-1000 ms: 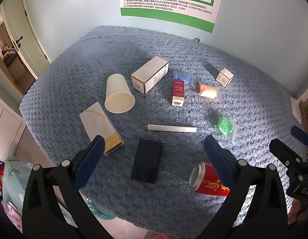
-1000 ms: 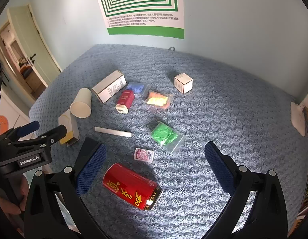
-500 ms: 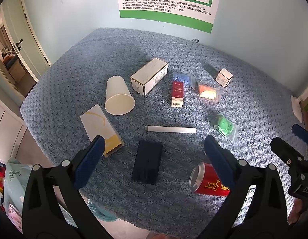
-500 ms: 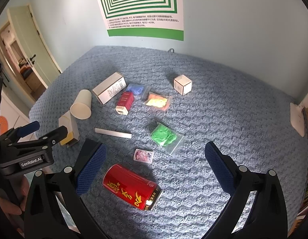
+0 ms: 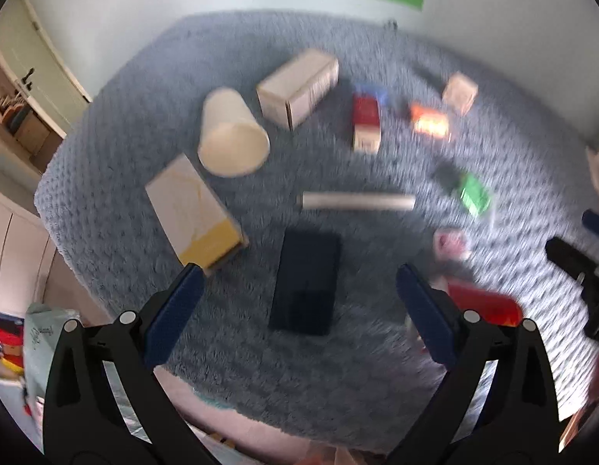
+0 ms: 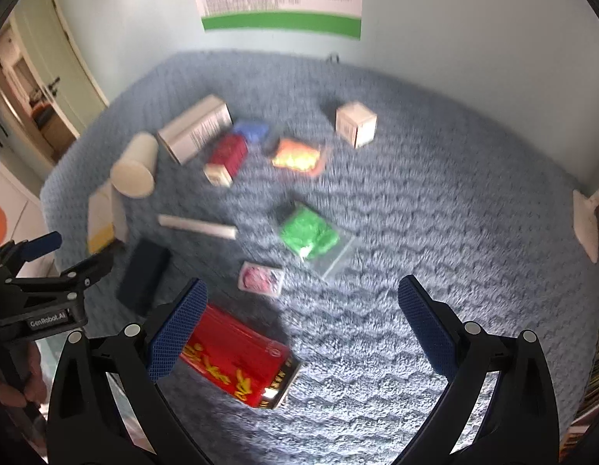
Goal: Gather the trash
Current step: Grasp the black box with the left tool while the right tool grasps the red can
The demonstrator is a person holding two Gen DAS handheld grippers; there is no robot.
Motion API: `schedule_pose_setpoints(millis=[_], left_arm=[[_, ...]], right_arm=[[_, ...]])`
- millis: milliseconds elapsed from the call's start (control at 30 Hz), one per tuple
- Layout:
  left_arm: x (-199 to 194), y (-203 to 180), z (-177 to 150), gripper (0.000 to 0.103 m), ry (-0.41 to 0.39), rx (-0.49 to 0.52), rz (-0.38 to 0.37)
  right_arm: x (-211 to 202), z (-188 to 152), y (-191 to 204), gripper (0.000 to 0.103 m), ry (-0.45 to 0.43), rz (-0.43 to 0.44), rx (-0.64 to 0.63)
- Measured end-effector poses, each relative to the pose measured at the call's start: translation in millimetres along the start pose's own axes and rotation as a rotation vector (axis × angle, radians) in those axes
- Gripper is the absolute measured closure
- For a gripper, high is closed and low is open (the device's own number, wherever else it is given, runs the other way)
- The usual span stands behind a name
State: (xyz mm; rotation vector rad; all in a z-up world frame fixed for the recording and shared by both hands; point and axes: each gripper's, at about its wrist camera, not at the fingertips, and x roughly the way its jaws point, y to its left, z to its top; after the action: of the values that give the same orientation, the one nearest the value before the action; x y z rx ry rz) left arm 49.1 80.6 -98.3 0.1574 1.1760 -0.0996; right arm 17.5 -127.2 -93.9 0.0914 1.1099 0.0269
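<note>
While both my grippers hang wide open over the blue blanket (image 6: 435,201), the left gripper (image 5: 299,310) sits above a black box (image 5: 305,281) and the right gripper (image 6: 301,325) has the red can (image 6: 237,364) lying on its side by its left finger. Both views are pretty blurry.

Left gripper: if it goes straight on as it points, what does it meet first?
Most likely the flat black rectangular box, lying centred between the open fingers of the left gripper. Blur leaves depth unclear.
</note>
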Motion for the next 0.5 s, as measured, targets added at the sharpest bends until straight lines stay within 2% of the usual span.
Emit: schedule_pose_setpoints(millis=[167,267,400,500], left_arm=[[18,-2,-10,0.006,0.058,0.013,0.039],[24,4,-18,0.006,0.082,-0.012,0.006],[36,11,-24,0.006,0.115,-0.001,-0.007],[43,11,-19,0.006,0.114,0.045,-0.005]], right_arm=[[20,-11,-2,0.006,0.062,0.07,-0.053],[28,-17,5,0.006,0.085,0.13,-0.122],[41,-28,25,0.006,0.145,0.184,-0.261],[47,-37,41,0.006,0.159,0.191,-0.38]])
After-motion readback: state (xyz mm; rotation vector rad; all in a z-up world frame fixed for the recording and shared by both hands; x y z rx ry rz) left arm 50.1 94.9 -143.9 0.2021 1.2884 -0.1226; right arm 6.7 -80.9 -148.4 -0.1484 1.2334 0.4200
